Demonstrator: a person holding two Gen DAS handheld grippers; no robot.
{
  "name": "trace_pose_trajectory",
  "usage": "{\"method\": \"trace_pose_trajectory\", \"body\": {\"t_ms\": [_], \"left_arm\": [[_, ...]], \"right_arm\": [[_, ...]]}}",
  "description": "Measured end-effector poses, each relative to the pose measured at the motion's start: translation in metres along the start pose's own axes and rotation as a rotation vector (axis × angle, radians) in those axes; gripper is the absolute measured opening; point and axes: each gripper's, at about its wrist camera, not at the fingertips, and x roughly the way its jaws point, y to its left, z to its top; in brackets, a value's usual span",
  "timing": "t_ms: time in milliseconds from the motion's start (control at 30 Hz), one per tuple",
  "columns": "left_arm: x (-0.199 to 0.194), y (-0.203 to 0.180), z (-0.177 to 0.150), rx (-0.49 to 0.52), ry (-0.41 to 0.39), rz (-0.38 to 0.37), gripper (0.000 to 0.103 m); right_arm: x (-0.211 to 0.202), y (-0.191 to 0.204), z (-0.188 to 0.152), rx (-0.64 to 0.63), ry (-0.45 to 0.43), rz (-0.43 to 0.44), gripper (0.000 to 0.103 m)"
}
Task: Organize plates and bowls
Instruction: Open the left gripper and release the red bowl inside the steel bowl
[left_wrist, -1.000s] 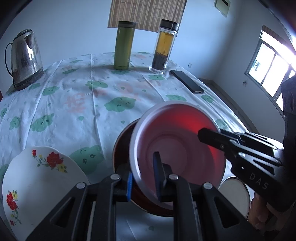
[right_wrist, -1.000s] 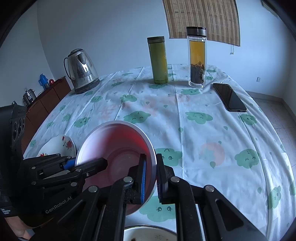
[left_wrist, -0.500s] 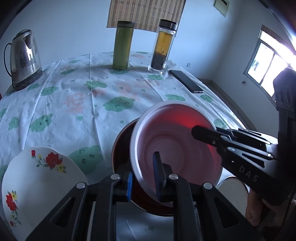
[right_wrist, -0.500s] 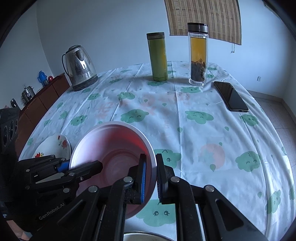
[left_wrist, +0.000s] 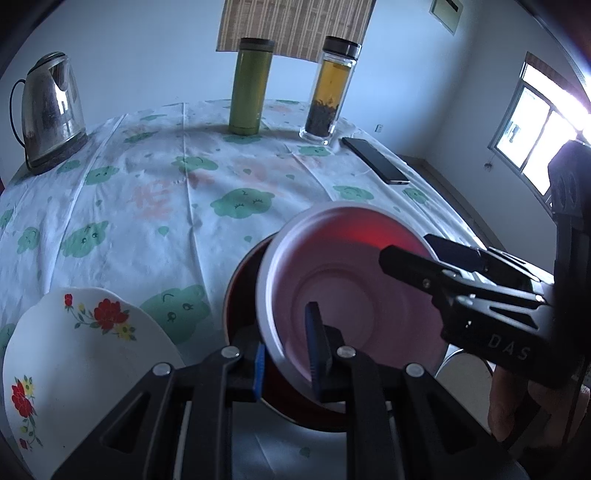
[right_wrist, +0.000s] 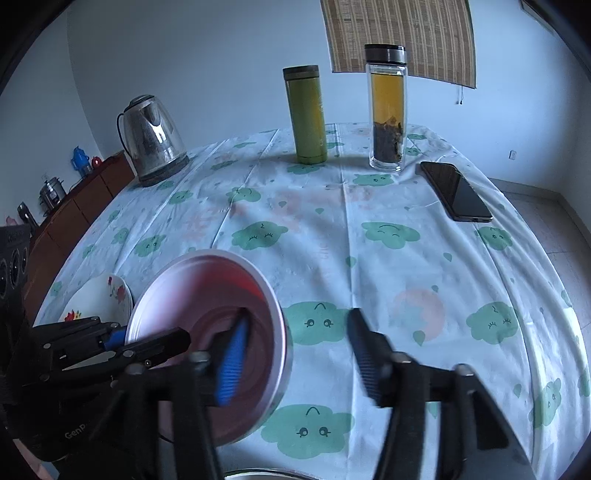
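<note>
Left tongs (left_wrist: 286, 354) clench one pink bowl (left_wrist: 354, 295); right tongs (right_wrist: 295, 354) opening, off it.

the letters "das" stand in pale print on the black body of the right gripper (left_wrist: 436, 258), seen at the right of the left wrist view. the letters "genr", cut off by the arm in front, stand in pale print on the black body of the left gripper (right_wrist: 122, 341), low at the left of the right wrist view. nothing else can be read on the counter or the wall.
</note>
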Motion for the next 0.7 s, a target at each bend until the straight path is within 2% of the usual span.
{"method": "trace_pose_trajectory", "body": {"t_ms": [267,567,700], "left_arm": [[-0.01,0.005,0.003,-0.018,-0.025,-0.007,0.016],[-0.012,0.011,0.005,-0.042,-0.039,-0.014,0.016],[-0.014,0.013,0.005,-0.048,-0.051,-0.017,0.027]], "right_arm": [[0.0,-0.01,0.001,0.029,0.001,-0.034,0.062],[-0.005,-0.011,0.002,0.043,-0.015,-0.022,0.062],[-0.007,-0.009,-0.001,0.035,-0.018,-0.025,0.062]]}}
